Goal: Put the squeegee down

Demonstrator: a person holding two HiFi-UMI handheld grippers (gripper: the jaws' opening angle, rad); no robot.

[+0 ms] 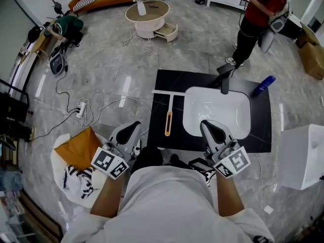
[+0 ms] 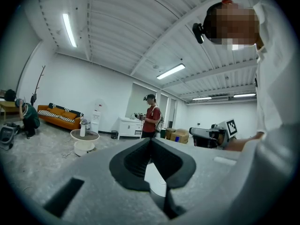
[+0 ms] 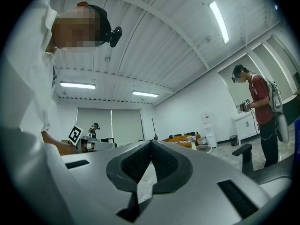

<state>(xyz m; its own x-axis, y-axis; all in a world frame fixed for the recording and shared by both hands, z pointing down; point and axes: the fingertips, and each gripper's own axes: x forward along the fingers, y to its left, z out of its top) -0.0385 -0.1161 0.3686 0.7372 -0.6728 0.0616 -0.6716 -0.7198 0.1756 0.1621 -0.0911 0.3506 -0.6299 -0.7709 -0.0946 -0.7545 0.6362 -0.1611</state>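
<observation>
The squeegee (image 1: pixel 168 116), with a white blade and an orange-marked handle, lies flat on the black countertop (image 1: pixel 161 82) just left of the white sink (image 1: pixel 217 111). No gripper touches it. My left gripper (image 1: pixel 132 128) is held near the counter's front left corner, jaws together and empty. Over the sink's front rim, my right gripper (image 1: pixel 207 127) is also shut on nothing. In the left gripper view the left gripper (image 2: pixel 150 139) points out across the room, its jaws meeting at the tip. The right gripper (image 3: pixel 151 142) shows the same in its own view. Neither gripper view shows the squeegee.
A black faucet (image 1: pixel 224 78) and a blue bottle (image 1: pixel 264 85) stand at the back of the sink. A person in red (image 1: pixel 259 11) stands beyond the counter. Cables (image 1: pixel 90 108) and an orange bag (image 1: pixel 77 148) lie on the floor to the left; a white box (image 1: pixel 304 156) sits to the right.
</observation>
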